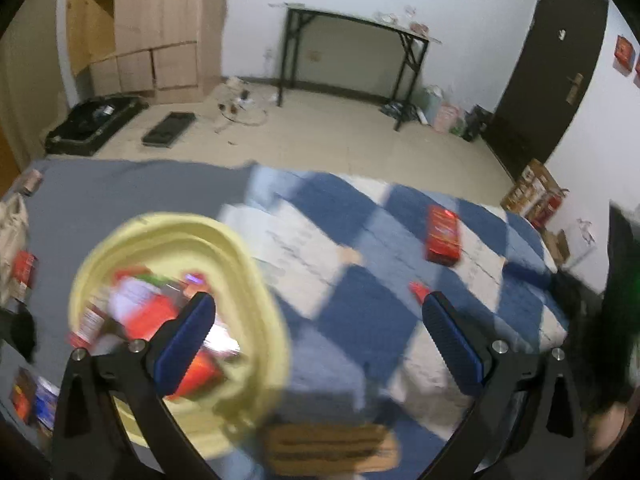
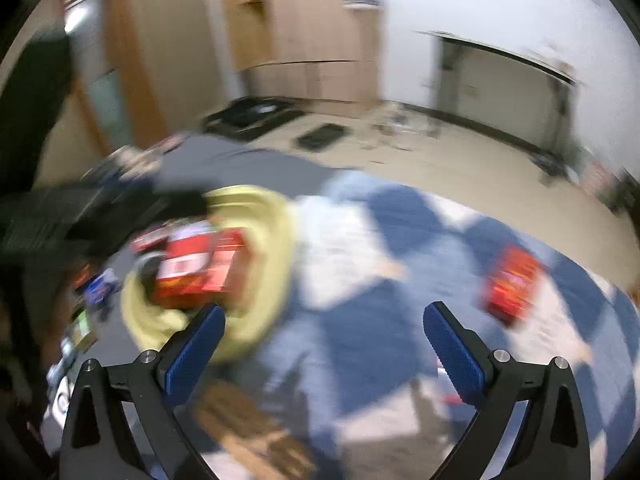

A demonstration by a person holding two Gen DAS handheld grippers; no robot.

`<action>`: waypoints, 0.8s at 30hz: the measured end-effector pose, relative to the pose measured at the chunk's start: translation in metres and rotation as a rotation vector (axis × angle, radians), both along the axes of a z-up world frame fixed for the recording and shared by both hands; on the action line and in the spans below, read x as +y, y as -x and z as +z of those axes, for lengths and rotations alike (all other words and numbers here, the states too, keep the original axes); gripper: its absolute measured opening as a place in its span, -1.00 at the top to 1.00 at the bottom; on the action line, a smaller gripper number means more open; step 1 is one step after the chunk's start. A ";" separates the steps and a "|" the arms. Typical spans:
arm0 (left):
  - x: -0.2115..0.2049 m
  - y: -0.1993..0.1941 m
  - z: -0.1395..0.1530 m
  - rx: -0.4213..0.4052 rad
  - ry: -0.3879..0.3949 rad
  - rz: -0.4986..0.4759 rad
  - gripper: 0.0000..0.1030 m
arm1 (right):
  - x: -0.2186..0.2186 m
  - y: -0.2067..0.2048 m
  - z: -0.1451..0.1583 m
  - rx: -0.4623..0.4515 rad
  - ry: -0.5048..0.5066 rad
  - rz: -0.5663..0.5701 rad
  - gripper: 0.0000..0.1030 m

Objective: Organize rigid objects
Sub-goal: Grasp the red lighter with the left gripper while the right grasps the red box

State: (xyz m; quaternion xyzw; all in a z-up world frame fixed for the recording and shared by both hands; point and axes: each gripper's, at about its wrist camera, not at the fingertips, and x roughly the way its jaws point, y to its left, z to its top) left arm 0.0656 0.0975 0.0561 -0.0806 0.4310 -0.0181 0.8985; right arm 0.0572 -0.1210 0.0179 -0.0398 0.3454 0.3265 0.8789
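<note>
A pale yellow basin (image 1: 256,280) sits on a blue and white checked cloth (image 1: 360,320) and holds several red and white boxes (image 1: 160,312). It also shows in the right wrist view (image 2: 276,236) with red boxes (image 2: 196,268) inside. A loose red box (image 1: 442,234) lies on the cloth to the right, and shows in the right wrist view (image 2: 512,280). A tan ridged object (image 1: 332,446) lies near the front. My left gripper (image 1: 316,304) is open and empty beside the basin. My right gripper (image 2: 324,316) is open and empty above the cloth. Both views are blurred.
Small boxes (image 1: 24,272) lie on the grey sheet (image 1: 120,184) at the left. A small red item (image 1: 418,290) lies by the left gripper's right finger. Beyond the bed are a black folding table (image 1: 352,52), a wooden wardrobe (image 1: 160,28), a dark door (image 1: 560,60) and cartons (image 1: 532,192).
</note>
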 end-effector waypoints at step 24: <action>-0.154 -0.061 -0.144 0.062 0.060 0.011 -0.90 | -0.042 -0.203 -0.075 0.253 0.111 -0.155 -0.82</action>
